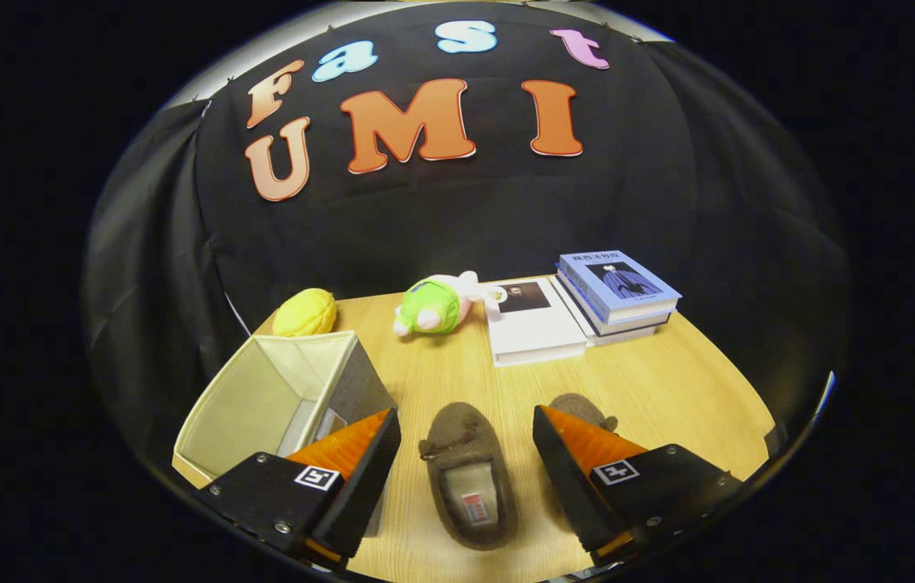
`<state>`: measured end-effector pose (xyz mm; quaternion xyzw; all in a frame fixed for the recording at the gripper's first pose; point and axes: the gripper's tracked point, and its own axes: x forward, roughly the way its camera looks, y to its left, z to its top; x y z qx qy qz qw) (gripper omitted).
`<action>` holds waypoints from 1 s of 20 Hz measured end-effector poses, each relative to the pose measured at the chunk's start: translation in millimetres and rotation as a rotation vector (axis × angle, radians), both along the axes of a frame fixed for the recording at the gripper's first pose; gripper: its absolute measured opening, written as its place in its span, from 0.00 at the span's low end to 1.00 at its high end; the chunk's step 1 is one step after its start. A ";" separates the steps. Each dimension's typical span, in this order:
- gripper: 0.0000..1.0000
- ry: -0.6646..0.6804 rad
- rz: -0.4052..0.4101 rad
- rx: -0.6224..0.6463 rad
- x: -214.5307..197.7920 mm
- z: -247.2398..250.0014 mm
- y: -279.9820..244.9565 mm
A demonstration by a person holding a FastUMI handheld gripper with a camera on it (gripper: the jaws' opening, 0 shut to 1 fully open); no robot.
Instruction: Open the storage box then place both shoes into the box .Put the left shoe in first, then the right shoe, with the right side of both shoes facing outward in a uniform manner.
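Gripper [466,433] fingers spread wide, holding nothing — hanging above the table with one brown slipper [467,478] lying in the gap between them, toe pointing away, opening up, pale insole with a small label showing. Second slipper [583,407] sits beside it, mostly hidden behind the right finger; only its rounded toe shows.

Surface is a light wood-grain tabletop [668,380], rounded edge, smooth laminate look. Black cloth drapes the booth on all sides behind it.

Storage box [279,397] stands just left of the left finger, already open at the top — square fabric bin, pale cream lining inside, grey woven outer wall facing the slippers. Left finger overlaps its near corner in view; cannot tell if they touch.

Far side of the table: a yellow ribbed plush [305,312] just behind the box, a green-and-pink plush toy [435,304] lying on its side near the middle, a white hardcover book [534,324] flat next to it, and a stack of blue-covered books [618,293] touching the white one's right edge.

Slippers look fuzzy, soft-sided, low-heeled.
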<state>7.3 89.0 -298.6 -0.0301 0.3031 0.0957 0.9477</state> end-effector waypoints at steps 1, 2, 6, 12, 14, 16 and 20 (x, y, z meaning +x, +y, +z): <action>0.97 0.015 -0.001 -0.004 -2.8 -7.9 -3.7; 0.96 0.028 -0.001 -0.006 -5.6 -14.9 -7.2; 0.86 0.086 0.008 -0.013 -12.9 -45.2 -13.6; 0.68 0.184 -0.004 -0.043 -20.7 -89.4 -19.7; 0.54 0.209 -0.019 -0.049 -19.1 -101.1 -23.2; 0.45 0.236 -0.027 -0.055 -18.7 -111.5 -24.1; 0.28 0.271 -0.062 -0.084 -20.4 -127.4 -32.5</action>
